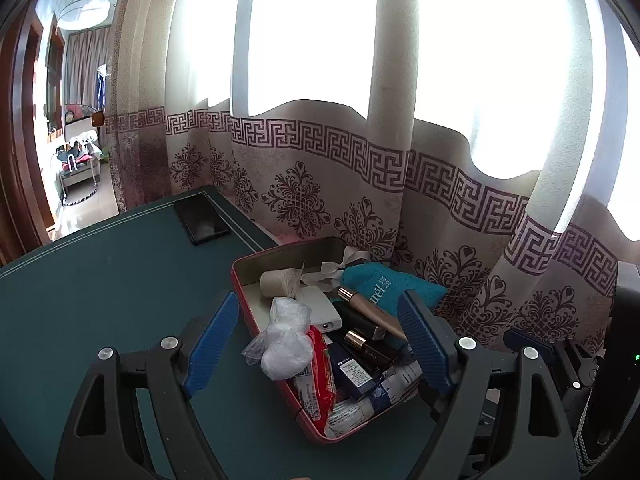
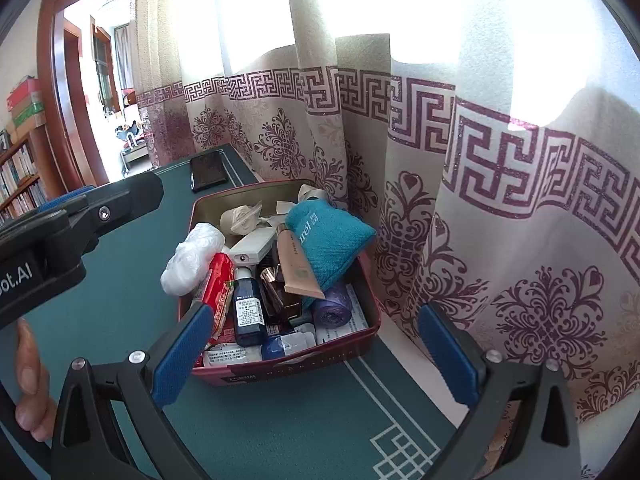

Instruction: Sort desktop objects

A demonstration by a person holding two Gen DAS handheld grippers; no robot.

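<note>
A red tin box stands on the green table mat beside the curtain. It is piled with small items: a white plastic bag bundle hanging over its left rim, a red packet, a dark blue bottle, a beige tube, a teal pouch, a purple roll and a white power bank. My left gripper is open above the tin's near half. My right gripper is wide open at the tin's near end, its pads pressing on nothing.
A black phone lies at the mat's far corner. The patterned curtain hangs close along the right side. A black device stands at the right edge. A person's fingers show beside the left gripper's body.
</note>
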